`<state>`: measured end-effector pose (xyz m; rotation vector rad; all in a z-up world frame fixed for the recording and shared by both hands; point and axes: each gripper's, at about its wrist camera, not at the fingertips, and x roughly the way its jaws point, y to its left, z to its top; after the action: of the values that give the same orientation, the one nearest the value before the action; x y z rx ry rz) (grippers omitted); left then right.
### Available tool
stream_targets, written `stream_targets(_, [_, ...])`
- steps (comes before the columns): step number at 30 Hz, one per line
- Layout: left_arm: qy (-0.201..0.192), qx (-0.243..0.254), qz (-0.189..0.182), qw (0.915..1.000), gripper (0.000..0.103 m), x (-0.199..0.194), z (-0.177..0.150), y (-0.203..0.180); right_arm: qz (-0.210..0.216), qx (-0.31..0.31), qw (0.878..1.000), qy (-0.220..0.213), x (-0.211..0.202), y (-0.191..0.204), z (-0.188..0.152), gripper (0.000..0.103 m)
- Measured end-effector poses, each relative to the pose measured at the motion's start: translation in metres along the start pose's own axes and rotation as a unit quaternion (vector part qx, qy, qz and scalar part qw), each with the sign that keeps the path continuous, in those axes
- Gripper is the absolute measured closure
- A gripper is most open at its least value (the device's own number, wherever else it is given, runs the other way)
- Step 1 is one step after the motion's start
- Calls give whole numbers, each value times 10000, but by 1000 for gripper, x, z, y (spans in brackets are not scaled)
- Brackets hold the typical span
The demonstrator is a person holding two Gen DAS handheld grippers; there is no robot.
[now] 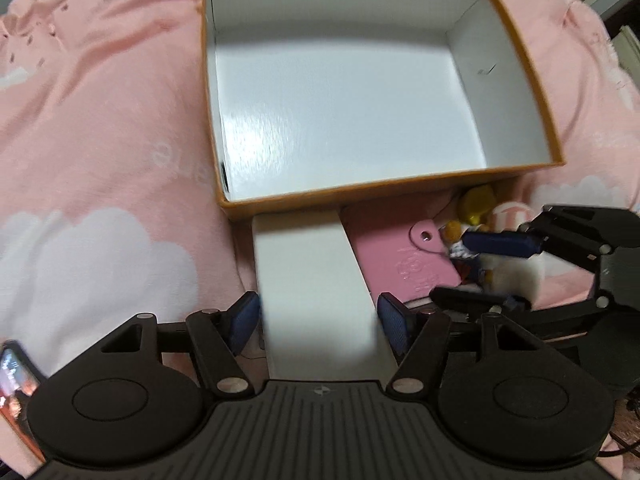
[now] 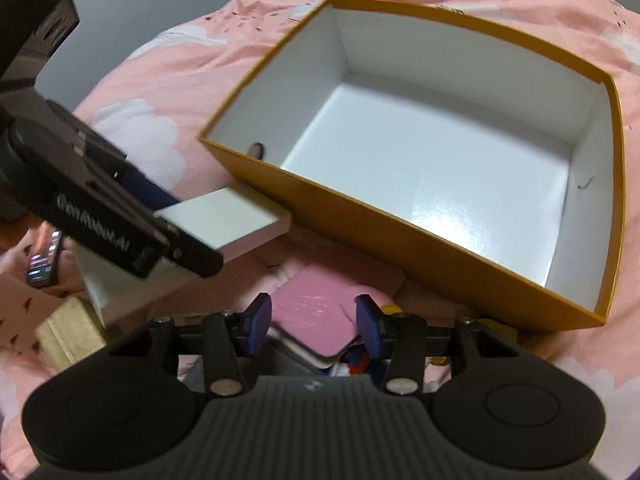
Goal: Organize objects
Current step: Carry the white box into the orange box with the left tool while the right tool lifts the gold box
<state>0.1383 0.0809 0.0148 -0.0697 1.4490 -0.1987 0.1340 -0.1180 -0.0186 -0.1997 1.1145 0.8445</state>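
- Pink cloud-print bedspread (image 1: 100, 128), rumpled, lay under everything.
- Left gripper (image 1: 318, 322) pinched white box (image 1: 316, 280); its far edge was just short of the orange box's (image 2: 400, 240) near wall.
- Right gripper (image 2: 314, 322) stood half-spread, holding nothing, over pink card case (image 2: 312, 312).
- Orange box interior ahead was bare.

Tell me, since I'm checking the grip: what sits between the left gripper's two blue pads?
A white box spans the gap between the left gripper's pads, clearest in the left wrist view.
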Motion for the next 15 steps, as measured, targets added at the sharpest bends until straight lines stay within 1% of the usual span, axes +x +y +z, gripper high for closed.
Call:
stream_targets(3, [-204,29,-51,9998,29,-15,-5,-2,108,-149,9998,-26,-10,6,1,54])
stream_targets(6, [-377,54,-80,9992,29,-20,-10,-12,150,-344,9992,-98,-20,13,1,54])
stream_targets(9, [-520,28,-75,9986,29,-27,-17,-12,342,-563,9977,-132,-25,23,1,54])
stream_targets(11, [-598,12,-58,9982,29,-31,-22,-10,459,-750,9960,-131,-26,31,0,54])
stream_targets(15, [-690,-36,68,9976,30,-31,-33,-2,503,-1076,9928,-121,-16,47,2,54])
